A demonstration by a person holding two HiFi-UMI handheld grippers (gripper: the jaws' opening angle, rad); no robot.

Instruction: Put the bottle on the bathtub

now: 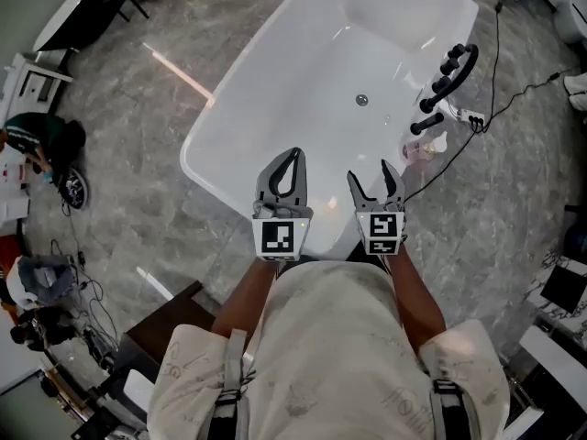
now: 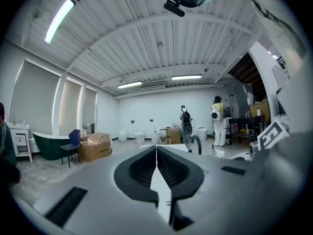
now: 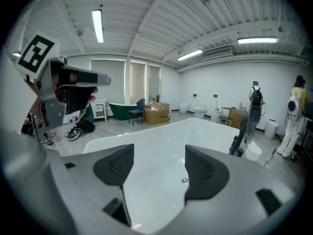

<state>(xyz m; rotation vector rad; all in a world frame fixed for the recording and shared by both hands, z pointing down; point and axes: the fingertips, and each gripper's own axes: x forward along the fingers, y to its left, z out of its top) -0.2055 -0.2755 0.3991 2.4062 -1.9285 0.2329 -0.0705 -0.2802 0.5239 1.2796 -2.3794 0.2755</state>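
Observation:
The white bathtub (image 1: 275, 71) fills the middle of the head view, with a black faucet (image 1: 449, 76) on its right rim. A pale bottle (image 1: 424, 148) stands on that rim just in front of the faucet. Both grippers hover over the tub's near end, well short of the bottle. My left gripper (image 1: 293, 157) is shut with nothing between its jaws, whose tips meet in the left gripper view (image 2: 156, 150). To its right, my right gripper (image 1: 373, 172) stands open and empty. In the right gripper view (image 3: 159, 154) its jaws frame the tub's basin (image 3: 161, 131) and the faucet (image 3: 238, 140).
A person (image 1: 38, 143) crouches on the grey floor at the left, near shoes (image 1: 73, 191). Cables and a power strip (image 1: 470, 117) lie right of the tub. A dark cabinet (image 1: 165, 328) is by my left side. Two people (image 3: 254, 104) stand far across the room.

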